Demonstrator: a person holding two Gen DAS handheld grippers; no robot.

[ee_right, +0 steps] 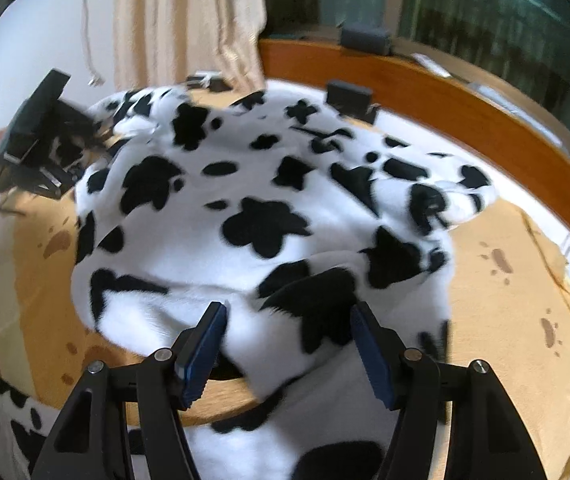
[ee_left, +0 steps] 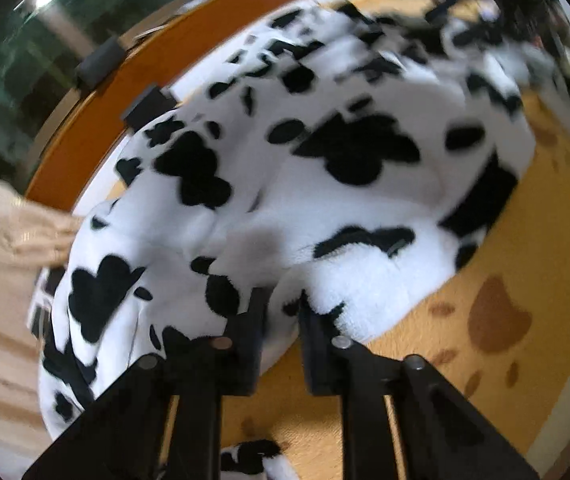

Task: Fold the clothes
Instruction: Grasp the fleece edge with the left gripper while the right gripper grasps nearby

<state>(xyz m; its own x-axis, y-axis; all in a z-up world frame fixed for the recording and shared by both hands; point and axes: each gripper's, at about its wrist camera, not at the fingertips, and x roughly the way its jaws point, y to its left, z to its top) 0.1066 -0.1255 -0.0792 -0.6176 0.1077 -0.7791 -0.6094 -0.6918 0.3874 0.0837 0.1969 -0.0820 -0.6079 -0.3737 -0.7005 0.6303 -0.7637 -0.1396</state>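
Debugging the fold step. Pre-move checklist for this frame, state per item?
1. left gripper pinching the cow-print garment: ok, jaws nearly together with the fleece edge bunched between them.
2. right gripper gripping: not ok, jaws stand wide with fabric lying loose between, pads not pressing.
3. Garment flat: not ok, rumpled, with a raised fold across the middle.
4. Garment fully on the yellow blanket: not ok, the near edge hangs over the front by the right gripper.
5. Fold area clear: cannot tell, dark blocks sit at the far edge by the wooden headboard.
6. Picture sharpness: not ok, left wrist view is motion-blurred.
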